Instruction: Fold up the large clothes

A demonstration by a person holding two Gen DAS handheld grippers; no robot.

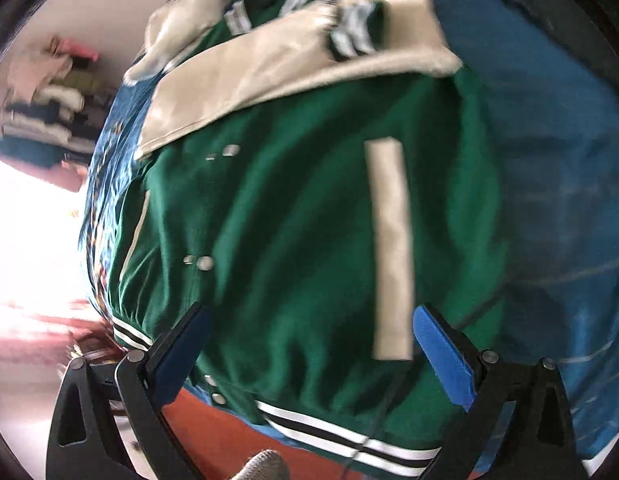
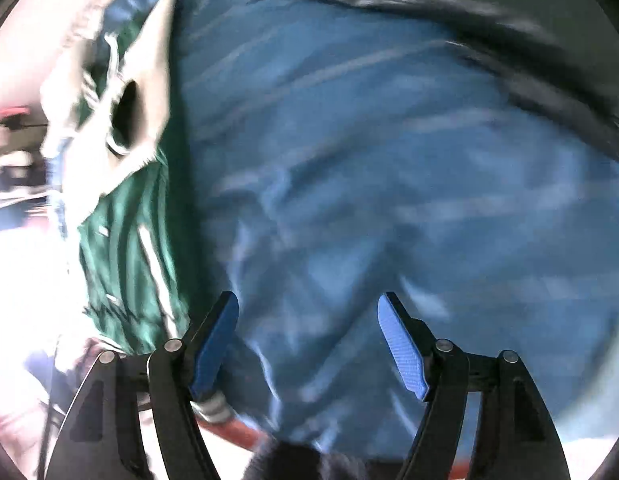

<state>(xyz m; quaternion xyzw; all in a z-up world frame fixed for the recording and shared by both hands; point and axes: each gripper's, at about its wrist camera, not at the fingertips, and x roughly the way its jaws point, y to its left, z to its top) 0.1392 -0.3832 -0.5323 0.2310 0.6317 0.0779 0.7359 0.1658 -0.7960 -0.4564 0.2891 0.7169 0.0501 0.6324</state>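
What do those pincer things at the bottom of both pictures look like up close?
The left hand-held gripper and the right hand-held gripper look alike: each has two black plastic arms with triangular cut-outs and round silver pivot pins, tipped with flat blue textured pads. No markings, cables or sleeves are clear on either.

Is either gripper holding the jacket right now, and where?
Neither. The left gripper is open over the jacket; the right gripper is open over the blue sheet.
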